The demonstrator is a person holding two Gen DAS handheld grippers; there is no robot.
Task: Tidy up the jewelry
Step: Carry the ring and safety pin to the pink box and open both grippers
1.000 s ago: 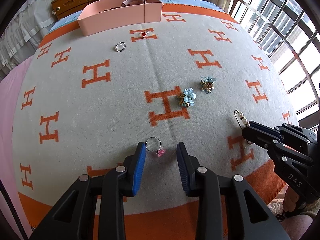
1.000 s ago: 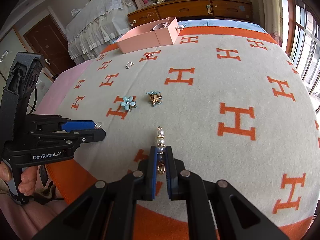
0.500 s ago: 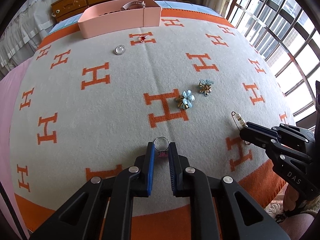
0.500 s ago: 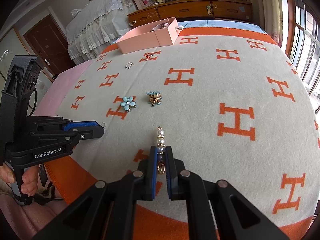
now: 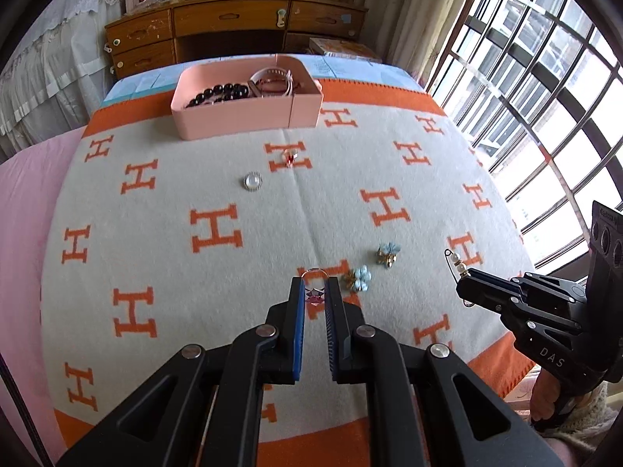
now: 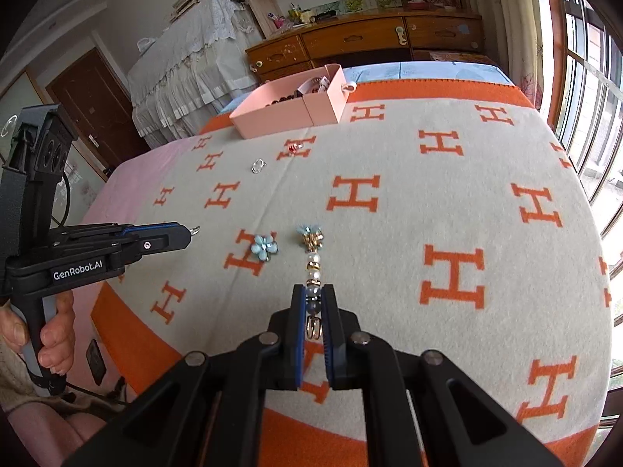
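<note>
Two pieces are gripped above the bed: left tongs [image 5: 315, 295] clamp a pink ring [image 5: 314, 292], right tongs [image 6: 315, 303] a pearl pin [image 6: 312, 272]. Lifting underway; next, carry both to the tray [image 5: 233, 120].

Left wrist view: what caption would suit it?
Left gripper shut on a pink-stone ring above the H-patterned blanket, pink jewelry box beyond.

Left claw [image 5: 315, 296] and right claw [image 6: 312, 307] both clamped.
</note>
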